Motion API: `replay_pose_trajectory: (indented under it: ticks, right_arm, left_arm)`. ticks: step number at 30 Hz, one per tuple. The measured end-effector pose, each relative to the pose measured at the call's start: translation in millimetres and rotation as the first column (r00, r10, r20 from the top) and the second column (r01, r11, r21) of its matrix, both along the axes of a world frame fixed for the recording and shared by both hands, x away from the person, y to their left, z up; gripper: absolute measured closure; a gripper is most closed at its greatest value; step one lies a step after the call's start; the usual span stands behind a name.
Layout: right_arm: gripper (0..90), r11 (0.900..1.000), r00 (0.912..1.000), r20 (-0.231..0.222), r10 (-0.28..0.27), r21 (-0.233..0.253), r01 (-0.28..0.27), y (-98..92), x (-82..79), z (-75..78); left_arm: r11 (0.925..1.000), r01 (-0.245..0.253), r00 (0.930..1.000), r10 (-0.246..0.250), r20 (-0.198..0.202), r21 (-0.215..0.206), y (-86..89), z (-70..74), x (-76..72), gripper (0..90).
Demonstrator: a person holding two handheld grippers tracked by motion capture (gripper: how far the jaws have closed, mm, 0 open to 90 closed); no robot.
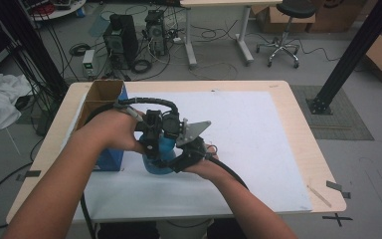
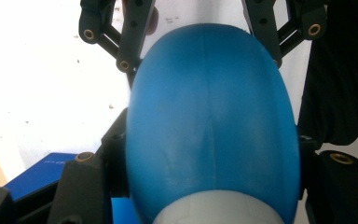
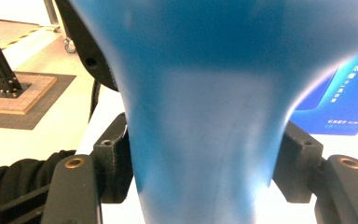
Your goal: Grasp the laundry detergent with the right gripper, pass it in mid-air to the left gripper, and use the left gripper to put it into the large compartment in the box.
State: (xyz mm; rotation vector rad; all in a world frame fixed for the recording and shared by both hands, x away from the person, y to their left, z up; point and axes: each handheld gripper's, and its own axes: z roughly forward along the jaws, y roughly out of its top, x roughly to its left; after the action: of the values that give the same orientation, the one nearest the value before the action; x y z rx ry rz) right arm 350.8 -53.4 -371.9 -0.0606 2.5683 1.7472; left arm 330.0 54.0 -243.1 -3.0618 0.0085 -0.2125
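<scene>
High view: left gripper (image 1: 151, 137) and right gripper (image 1: 181, 152) both have their fingers clamped on a blue rubber bulb (image 1: 160, 155) above the white tabletop (image 1: 258, 149), beside a blue box (image 1: 110, 158).

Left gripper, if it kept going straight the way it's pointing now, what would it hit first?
Nothing new: the left gripper already has its jaws pressed against the blue bulb. Pushed on, it would probably meet the right gripper clamped on the bulb's far end, though depth is hard to judge.
</scene>
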Motion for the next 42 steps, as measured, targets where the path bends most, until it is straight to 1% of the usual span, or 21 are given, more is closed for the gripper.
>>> replay_pose_trajectory:
  ticks: [4,7,9,10,12,13,15,19,22,24,27,29,30,32,33,35,36,37,39,41,42]
  right_arm:
    - [25.1,1.0,1.0,-0.004,0.003,0.005,-0.002,0.1,0.4,0.2]
    - [22.9,1.0,1.0,-0.009,0.0,0.006,0.0,-1.7,0.8,0.4]
    - [22.2,1.0,1.0,-0.007,-0.003,0.002,0.003,-3.0,0.4,1.2]
    - [21.3,1.0,1.0,-0.01,-0.001,0.002,0.001,-4.1,0.3,1.7]
    - [20.0,1.0,1.0,-0.009,-0.001,0.003,0.001,-6.6,1.4,2.9]
    - [19.2,1.0,0.9999,-0.014,-0.002,0.004,0.002,-8.0,1.5,3.7]
    - [16.1,1.0,0.9999,-0.017,-0.001,-0.002,0.001,-10.4,1.9,5.1]
    - [9.4,1.0,0.9989,-0.046,0.01,-0.029,-0.011,-15.6,3.1,7.9]
    - [4.1,0.998,0.9988,-0.046,0.015,-0.058,-0.018,-19.1,2.8,11.4]
    - [1.1,0.997,0.9987,-0.048,0.019,-0.075,-0.023,-21.8,3.2,14.0]
    - [0.0,0.994,0.9982,-0.058,0.019,-0.102,-0.025,-27.1,3.9,18.6]
    - [0.0,0.992,0.9986,-0.051,0.013,-0.127,-0.02,-31.2,4.3,21.4]
    - [0.0,0.988,0.9989,-0.046,0.013,-0.152,-0.02,-34.5,5.1,23.9]
    - [0.0,0.984,0.9993,-0.035,0.01,-0.179,-0.016,-38.0,5.4,26.5]
    - [0.0,0.981,0.9995,-0.03,0.011,-0.193,-0.017,-39.8,5.9,27.9]
    - [0.0,0.971,0.9998,-0.017,0.008,-0.239,-0.012,-45.2,6.5,32.1]
    - [0.0,0.959,0.9999,-0.01,0.01,-0.282,-0.013,-49.6,7.4,35.8]
    - [0.0,0.953,0.9999,-0.001,0.012,-0.302,-0.012,-52.2,7.6,37.8]
    - [0.0,0.936,0.9999,0.008,0.014,-0.351,-0.01,-59.0,8.4,44.4]
    - [0.0,0.918,0.9997,0.019,0.018,-0.397,-0.009,-65.3,8.9,51.3]
    - [0.0,0.911,0.9996,0.016,0.021,-0.413,-0.013,-67.6,9.3,53.4]
  left_arm:
    - [1.0,-0.001,1.0,0.001,0.002,-0.004,-0.7,1.0,-0.9,39.1]
    - [0.9999,-0.001,1.0,0.001,-0.003,0.011,-1.0,3.2,0.4,39.0]
    - [1.0,-0.003,1.0,0.003,-0.002,0.008,0.0,3.4,1.4,39.0]
    - [0.9999,-0.004,1.0,0.004,-0.006,0.016,0.0,4.3,1.8,38.9]
    - [0.9999,-0.012,0.9999,0.012,-0.002,0.005,1.6,4.3,2.4,39.0]
    - [0.9998,-0.015,0.9998,0.016,-0.011,0.015,1.6,5.9,3.3,39.0]
    - [0.9997,-0.019,0.9998,0.019,-0.011,0.016,2.1,7.4,3.8,39.0]
    - [0.9995,-0.027,0.9996,0.027,-0.008,0.016,2.6,9.8,4.4,38.9]
    - [0.9993,-0.032,0.9994,0.033,-0.012,0.018,2.7,11.0,5.4,38.9]
    - [0.9988,-0.047,0.9988,0.047,-0.012,0.017,2.8,12.0,6.0,38.9]
    - [0.9974,-0.071,0.9972,0.071,-0.022,0.017,3.1,14.4,7.1,38.9]
    - [0.9966,-0.082,0.9963,0.082,-0.025,0.013,3.4,16.7,7.9,38.9]
    - [0.9966,-0.082,0.9964,0.082,-0.022,0.011,3.5,17.2,7.7,38.8]
    - [0.9953,-0.096,0.9948,0.096,-0.034,0.017,3.5,20.0,7.8,38.8]
    - [0.9953,-0.096,0.9948,0.097,-0.032,0.013,3.9,21.4,8.3,38.8]
    - [0.9924,-0.122,0.9916,0.122,-0.042,0.016,4.7,26.7,10.0,38.8]
    - [0.9919,-0.126,0.991,0.127,-0.042,0.014,5.3,28.1,10.3,38.8]
    - [0.9903,-0.138,0.9892,0.139,-0.048,0.016,5.9,30.6,11.2,38.8]
    - [0.9877,-0.156,0.9864,0.156,-0.052,0.014,8.2,35.3,14.2,38.8]
    - [0.9825,-0.186,0.9806,0.186,-0.061,0.011,10.8,39.1,17.2,38.8]
    - [0.9775,-0.21,0.9751,0.211,-0.068,0.016,12.8,42.5,20.4,38.7]
